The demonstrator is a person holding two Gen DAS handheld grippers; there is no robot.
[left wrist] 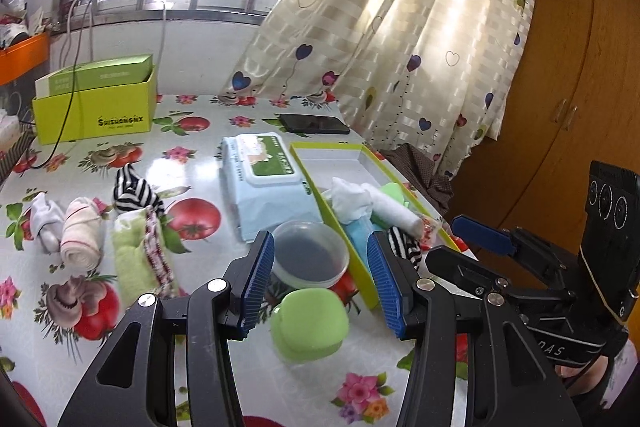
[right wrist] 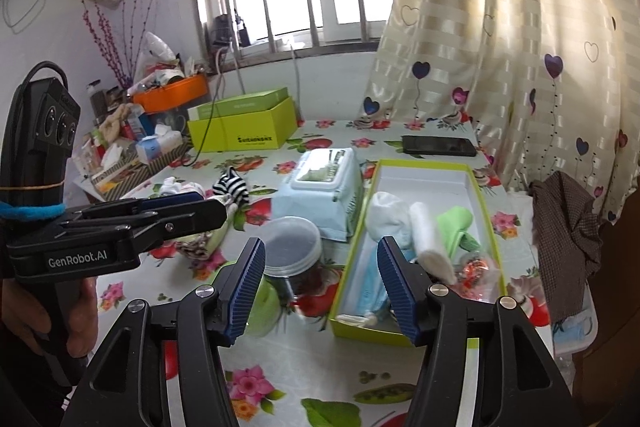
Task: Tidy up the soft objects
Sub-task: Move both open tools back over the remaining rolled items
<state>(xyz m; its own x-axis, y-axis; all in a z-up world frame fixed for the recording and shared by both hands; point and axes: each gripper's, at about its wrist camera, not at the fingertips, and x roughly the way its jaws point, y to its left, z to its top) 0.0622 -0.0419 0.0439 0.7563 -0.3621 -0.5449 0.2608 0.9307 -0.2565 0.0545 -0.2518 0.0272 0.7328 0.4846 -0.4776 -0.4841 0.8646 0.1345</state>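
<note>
A lime-green tray (left wrist: 334, 148) (right wrist: 485, 211) holds a crumpled white cloth (left wrist: 352, 199) (right wrist: 390, 215), a white roll (left wrist: 394, 213) (right wrist: 430, 245), a green cloth (right wrist: 456, 227), a blue mask (right wrist: 366, 293) and a striped sock (left wrist: 404, 247). Left of it on the table lie a white sock (left wrist: 46, 223), a pinkish roll (left wrist: 80, 237), another striped sock (left wrist: 136, 191) (right wrist: 232, 187), a green cloth (left wrist: 130, 259) and a grey sock (left wrist: 70, 301). My left gripper (left wrist: 320, 255) (right wrist: 180, 211) hovers open and empty above the table. My right gripper (right wrist: 320, 261) (left wrist: 468, 247) is open and empty near the tray's front end.
A wet-wipes pack (left wrist: 264, 183) lies left of the tray. A clear plastic tub (left wrist: 308, 257) and a green lid (left wrist: 308, 323) sit under the left gripper. A phone (left wrist: 314, 123) and a lime box (left wrist: 96, 113) stand at the back. A curtain (left wrist: 400, 27) hangs behind.
</note>
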